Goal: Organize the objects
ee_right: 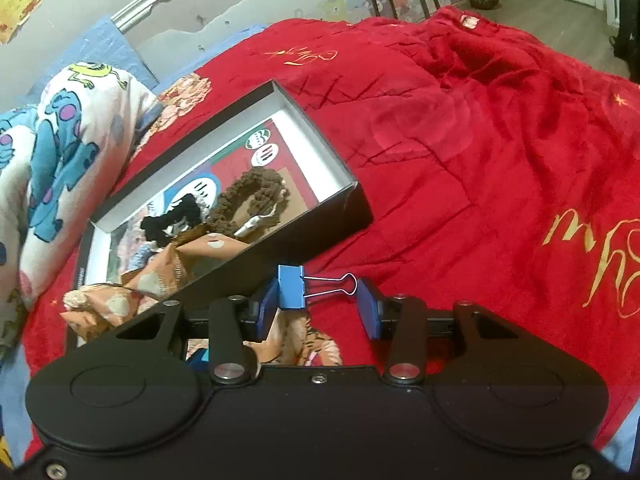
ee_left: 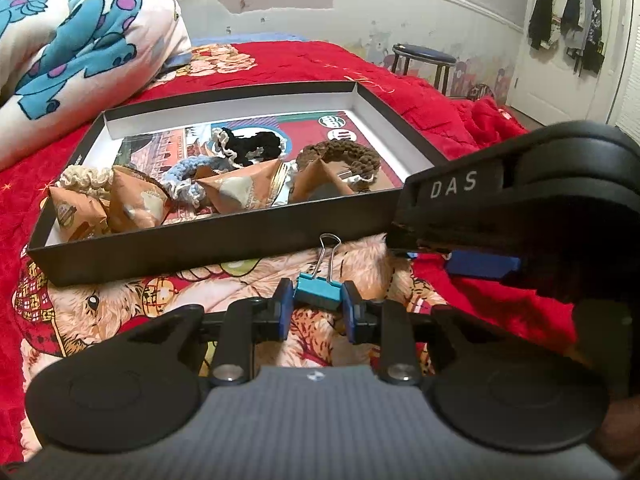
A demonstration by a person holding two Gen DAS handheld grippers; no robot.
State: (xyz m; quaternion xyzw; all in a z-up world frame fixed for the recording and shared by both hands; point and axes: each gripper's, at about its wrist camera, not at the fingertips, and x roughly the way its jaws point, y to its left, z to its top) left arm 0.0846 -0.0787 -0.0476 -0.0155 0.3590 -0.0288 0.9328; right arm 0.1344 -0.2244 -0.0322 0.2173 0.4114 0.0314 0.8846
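Observation:
Two binder clips are held just in front of a shallow black box point(ee_left: 200, 248) on a red bedspread. In the left wrist view, my left gripper point(ee_left: 318, 303) is shut on a light blue binder clip point(ee_left: 318, 295), its wire handles pointing toward the box. My right gripper point(ee_right: 318, 309) is shut on a darker blue binder clip point(ee_right: 291, 293). That clip lies sideways, body against the left pad and wire handles point(ee_right: 340, 285) reaching the right pad. The right gripper point(ee_left: 432, 256) also shows at the right of the left wrist view, close beside the left one.
The box point(ee_right: 320, 224) holds crocheted scrunchies, brown point(ee_left: 344, 156), black point(ee_left: 256, 144) and pale blue point(ee_left: 188, 176), plus several orange snack packets point(ee_left: 240, 188). A cartoon-print duvet point(ee_left: 80, 48) is bunched at the left. A stool point(ee_left: 424, 60) stands beyond the bed.

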